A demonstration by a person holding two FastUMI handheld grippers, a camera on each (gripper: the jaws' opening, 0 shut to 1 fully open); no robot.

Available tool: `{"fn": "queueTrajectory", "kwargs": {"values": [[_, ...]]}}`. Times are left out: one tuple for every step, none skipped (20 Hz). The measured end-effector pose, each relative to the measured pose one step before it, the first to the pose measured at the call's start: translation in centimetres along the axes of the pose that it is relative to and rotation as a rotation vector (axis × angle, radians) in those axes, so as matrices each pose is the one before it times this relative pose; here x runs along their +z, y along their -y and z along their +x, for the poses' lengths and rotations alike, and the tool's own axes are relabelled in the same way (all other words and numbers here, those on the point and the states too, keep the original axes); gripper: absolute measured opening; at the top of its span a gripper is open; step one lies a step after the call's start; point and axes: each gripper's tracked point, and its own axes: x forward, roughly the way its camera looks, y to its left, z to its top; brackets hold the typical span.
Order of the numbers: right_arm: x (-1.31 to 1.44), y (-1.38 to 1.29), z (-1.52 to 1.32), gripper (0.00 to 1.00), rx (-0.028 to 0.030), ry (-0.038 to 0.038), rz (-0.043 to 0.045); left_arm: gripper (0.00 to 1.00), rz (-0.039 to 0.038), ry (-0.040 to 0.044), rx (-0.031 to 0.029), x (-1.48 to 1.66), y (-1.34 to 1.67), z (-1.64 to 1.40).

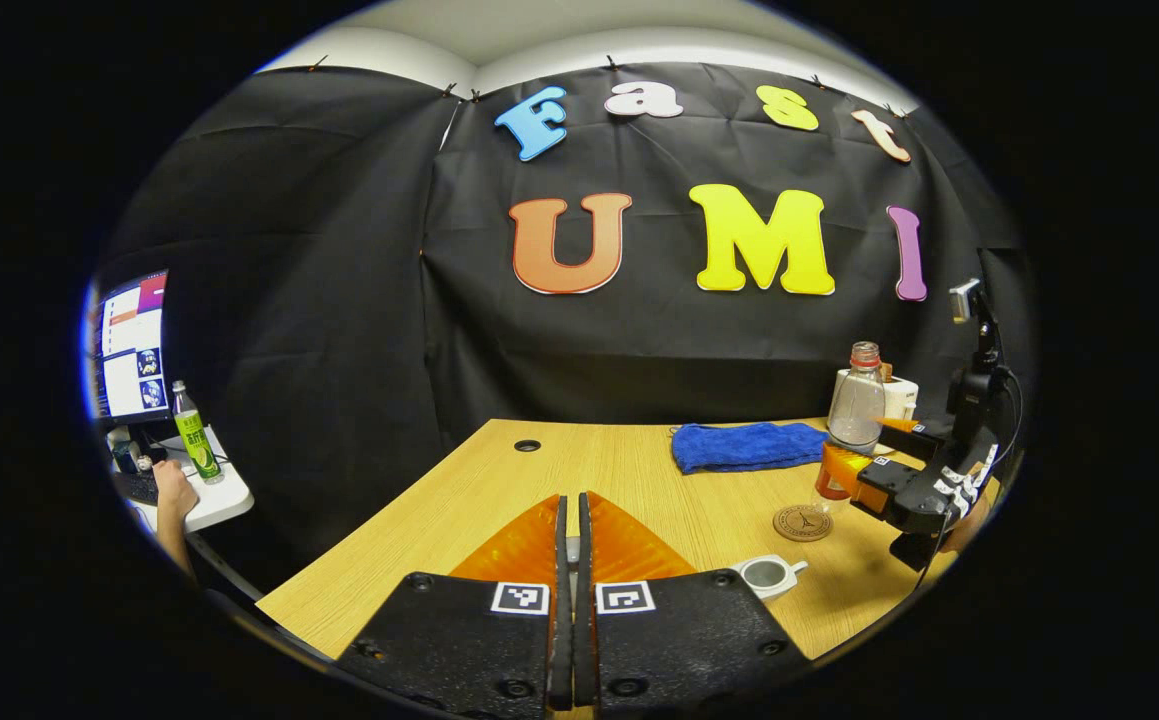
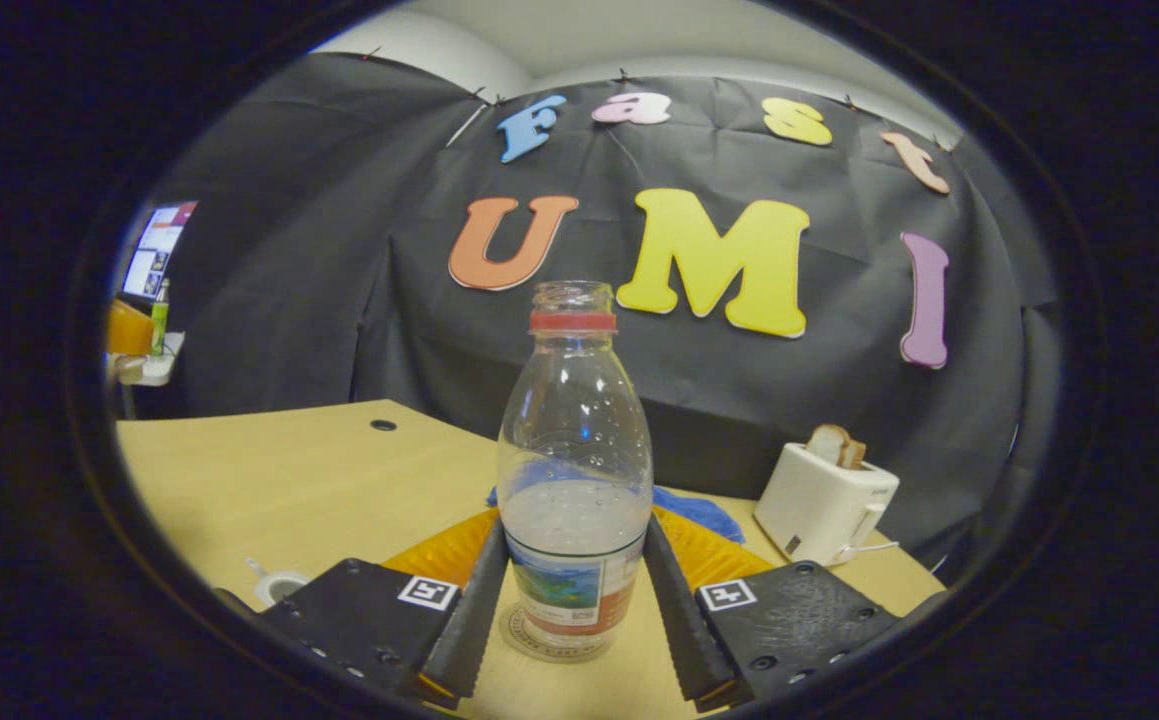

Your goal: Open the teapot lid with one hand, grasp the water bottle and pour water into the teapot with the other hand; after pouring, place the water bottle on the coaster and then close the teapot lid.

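Observation:
My right gripper point(image 2: 574, 600) is shut on the clear water bottle point(image 2: 575, 470), which stands upright, uncapped and partly filled. The round coaster point(image 2: 551, 640) shows directly under the bottle's base; whether they touch I cannot tell. In the left gripper view the right gripper point(image 1: 844, 470) holds the bottle point(image 1: 856, 408) just beyond the brown coaster point(image 1: 803, 522). The small white teapot point(image 1: 767, 575) sits open near the table's front edge, and it shows at lower left point(image 2: 279, 585) in the right gripper view. My left gripper point(image 1: 571, 540) is shut, with a small pale piece of the teapot lid point(image 1: 572, 550) between its fingers.
A blue cloth point(image 1: 747, 445) lies at the back of the wooden table point(image 1: 499, 490). A white toaster point(image 2: 824, 505) with bread stands at the back right. On the far left, a side table holds a monitor point(image 1: 131, 345) and a green bottle point(image 1: 197, 445), with a person's hand point(image 1: 174, 490) on it.

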Motion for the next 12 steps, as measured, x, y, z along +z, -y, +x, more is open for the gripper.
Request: {"fn": "queueTrajectory", "kwargs": {"values": [[-0.935, 0.176, 0.568, 0.72, -0.00813, -0.02286, 0.01428, 0.03, -0.00004, -0.00048, -0.00066, -0.146, -0.009, 0.167], [-0.648, 0.104, 0.377, 0.72, 0.00259, -0.01770, 0.01445, 0.03, -0.00140, -0.00142, -0.00043, -0.116, -0.021, 0.100], [-0.472, -0.160, 0.286, 0.72, 0.00364, -0.01210, 0.01278, 0.03, 0.00017, -0.00241, -0.00188, -0.083, -0.025, 0.031], [-0.175, 0.082, 0.251, 0.72, -0.00031, -0.00147, 0.00971, 0.03, 0.00235, -0.00218, -0.00148, -0.107, 0.079, 0.142], [-0.188, -0.026, 0.291, 0.73, 0.00640, 0.00350, 0.00633, 0.03, 0.00162, -0.00387, -0.00100, -0.184, -0.027, 0.129], [-0.609, 0.523, 0.192, 0.73, 0.00308, 0.00443, 0.01073, 0.03, -0.00149, -0.00429, -0.00080, -0.181, 0.101, 0.229], [-0.110, 0.078, 0.164, 0.73, 0.00001, -0.00010, 0.00878, 0.03, -0.00274, -0.00466, -0.00278, -0.158, 0.099, 0.211], [-0.302, -0.189, 0.303, 0.73, 0.00903, -0.00925, 0.01349, 0.03, -0.00147, -0.00634, -0.00329, -0.203, 0.104, 0.134], [-0.393, 0.203, 0.435, 0.74, -0.00342, -0.01066, 0.00026, 0.03, 0.00181, -0.00502, -0.00229, -0.257, 0.135, 0.032], [-0.263, 0.091, 0.307, 0.72, 0.00401, -0.00768, 0.00102, 0.03, 0.00429, -0.00285, 0.00108, -0.079, 0.056, 0.091], [-0.377, -0.120, 0.163, 0.75, 0.00678, -0.00640, 0.00652, 0.03, 0.00374, -0.00091, 0.00142, -0.010, -0.103, 0.046], [-0.022, 0.148, -0.126, 0.77, -0.00565, 0.00264, 0.00202, 0.03, 0.00132, 0.00038, -0.00001, 0.099, 0.060, 0.073]]}}
